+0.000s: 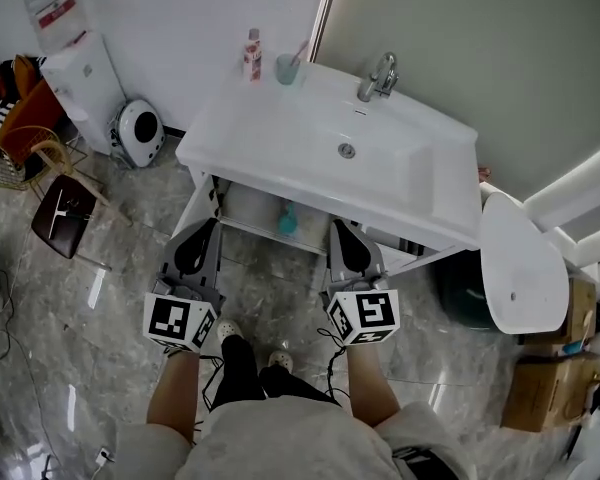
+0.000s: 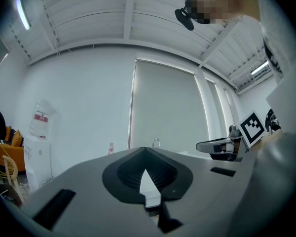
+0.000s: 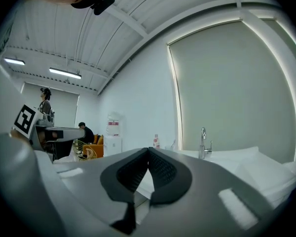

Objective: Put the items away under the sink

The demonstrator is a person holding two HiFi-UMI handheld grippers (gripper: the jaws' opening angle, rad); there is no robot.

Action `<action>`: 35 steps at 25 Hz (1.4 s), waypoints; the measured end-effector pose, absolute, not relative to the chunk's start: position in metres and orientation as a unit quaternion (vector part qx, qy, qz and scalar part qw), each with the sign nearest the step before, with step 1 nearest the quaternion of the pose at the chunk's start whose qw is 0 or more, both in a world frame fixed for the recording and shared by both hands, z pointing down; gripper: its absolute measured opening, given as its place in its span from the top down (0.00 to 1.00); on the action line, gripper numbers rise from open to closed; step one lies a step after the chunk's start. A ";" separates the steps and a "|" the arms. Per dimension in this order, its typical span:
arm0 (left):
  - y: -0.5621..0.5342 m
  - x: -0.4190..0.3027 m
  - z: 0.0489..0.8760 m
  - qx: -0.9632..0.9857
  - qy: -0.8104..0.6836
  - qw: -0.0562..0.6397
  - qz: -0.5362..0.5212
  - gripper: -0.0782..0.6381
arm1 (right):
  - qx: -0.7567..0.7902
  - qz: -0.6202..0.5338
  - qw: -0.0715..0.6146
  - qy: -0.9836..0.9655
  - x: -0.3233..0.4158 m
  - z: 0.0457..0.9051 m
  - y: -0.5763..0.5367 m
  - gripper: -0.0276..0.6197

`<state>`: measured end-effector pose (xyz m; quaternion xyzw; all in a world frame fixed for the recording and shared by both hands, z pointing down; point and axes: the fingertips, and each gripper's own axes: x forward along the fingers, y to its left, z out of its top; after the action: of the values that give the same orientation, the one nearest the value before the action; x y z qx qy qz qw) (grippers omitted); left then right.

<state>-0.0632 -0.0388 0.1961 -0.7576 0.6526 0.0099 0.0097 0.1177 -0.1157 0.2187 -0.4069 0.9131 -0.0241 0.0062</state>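
In the head view a white sink vanity (image 1: 270,143) stands ahead, with a faucet (image 1: 378,76) at its back. On its far left corner are a small bottle (image 1: 251,55) and a teal cup (image 1: 288,68) that holds a toothbrush. A teal item (image 1: 288,220) sits on the open shelf under the basin. My left gripper (image 1: 206,228) and right gripper (image 1: 341,230) are held side by side in front of that shelf, both shut and empty. The left gripper view shows its jaws (image 2: 147,151) meeting at the tip; the right gripper view shows the same (image 3: 148,151), with the countertop beyond.
A water dispenser (image 1: 80,73), a round white appliance (image 1: 138,131) and a brown stool (image 1: 68,208) stand on the floor to the left. A white oval lid (image 1: 520,263), a dark bin (image 1: 468,290) and cardboard boxes (image 1: 545,388) are on the right. My feet are just below the grippers.
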 end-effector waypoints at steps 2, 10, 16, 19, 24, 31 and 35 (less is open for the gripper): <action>-0.034 -0.060 0.184 -0.756 0.654 0.017 0.015 0.89 | -0.406 -0.019 0.010 0.914 0.122 0.207 -0.111 0.94; -0.019 -0.041 0.147 -0.755 0.654 0.039 0.033 0.89 | -0.406 -0.005 0.030 0.913 0.139 0.176 -0.097 0.94; -0.010 -0.033 0.139 -0.747 0.662 0.044 0.046 0.89 | -0.404 0.002 0.038 0.914 0.150 0.165 -0.088 0.94; -0.004 -0.028 0.132 -0.744 0.664 0.046 0.046 0.89 | -0.400 0.002 0.039 0.915 0.154 0.161 -0.082 0.94; 0.006 -0.022 0.126 -0.741 0.667 0.051 0.056 0.89 | -0.393 0.007 0.041 0.918 0.160 0.155 -0.072 0.94; 0.014 -0.008 0.122 -0.742 0.666 0.049 0.063 0.89 | -0.390 0.007 0.050 0.920 0.170 0.150 -0.063 0.94; 0.021 0.000 0.119 -0.741 0.666 0.050 0.067 0.89 | -0.387 0.007 0.054 0.921 0.175 0.148 -0.056 0.94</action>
<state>0.0001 0.0208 0.1187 -0.7411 0.6662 0.0670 0.0496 0.1747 -0.0558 0.1477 -0.3867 0.9206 0.0072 0.0541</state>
